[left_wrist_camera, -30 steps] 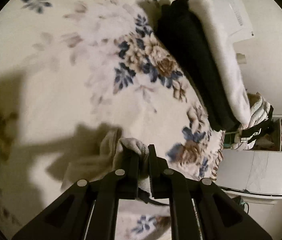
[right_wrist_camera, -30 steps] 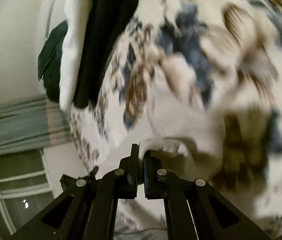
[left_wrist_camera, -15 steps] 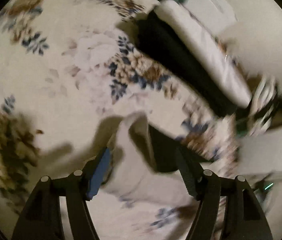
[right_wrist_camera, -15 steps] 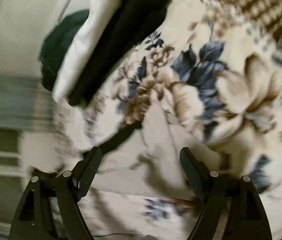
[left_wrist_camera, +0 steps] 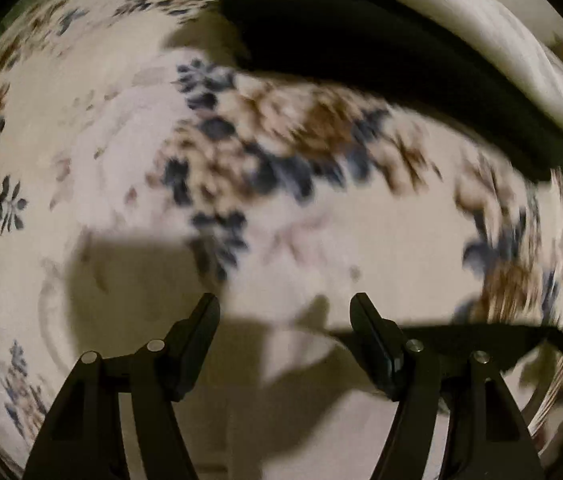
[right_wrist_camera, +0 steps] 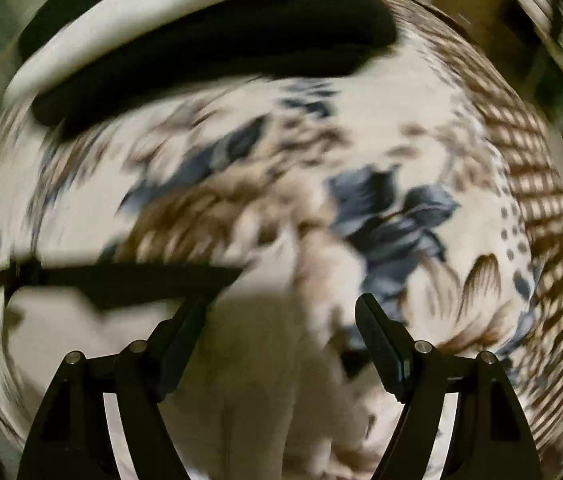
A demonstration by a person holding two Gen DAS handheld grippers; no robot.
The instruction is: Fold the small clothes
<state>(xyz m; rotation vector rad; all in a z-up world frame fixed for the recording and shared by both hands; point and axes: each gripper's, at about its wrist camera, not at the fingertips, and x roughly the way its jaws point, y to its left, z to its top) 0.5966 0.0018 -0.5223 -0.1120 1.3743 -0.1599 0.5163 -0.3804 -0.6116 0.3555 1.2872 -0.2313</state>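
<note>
My left gripper (left_wrist_camera: pixel 283 304) is open and empty, its jaws wide apart above the floral blanket (left_wrist_camera: pixel 113 152). A pale cream small garment (left_wrist_camera: pixel 293 350) lies on the blanket just under and between its fingers, in shadow. My right gripper (right_wrist_camera: pixel 281 304) is open and empty too. The same cream garment (right_wrist_camera: pixel 265 384) lies below it, between the fingers, blurred by motion. The other gripper's dark arm (right_wrist_camera: pixel 121 280) reaches in from the left of the right wrist view.
A folded black cloth (left_wrist_camera: pixel 361 52) and a folded white cloth (left_wrist_camera: pixel 481 32) lie stacked at the far side of the blanket; they also show in the right wrist view (right_wrist_camera: pixel 217 48). The blanket's brown striped edge (right_wrist_camera: pixel 537 184) runs down the right.
Both grippers were shut on the cream garment a second ago. They opened and let it go onto the blanket, and both have since swung toward the black and white folded cloths.
</note>
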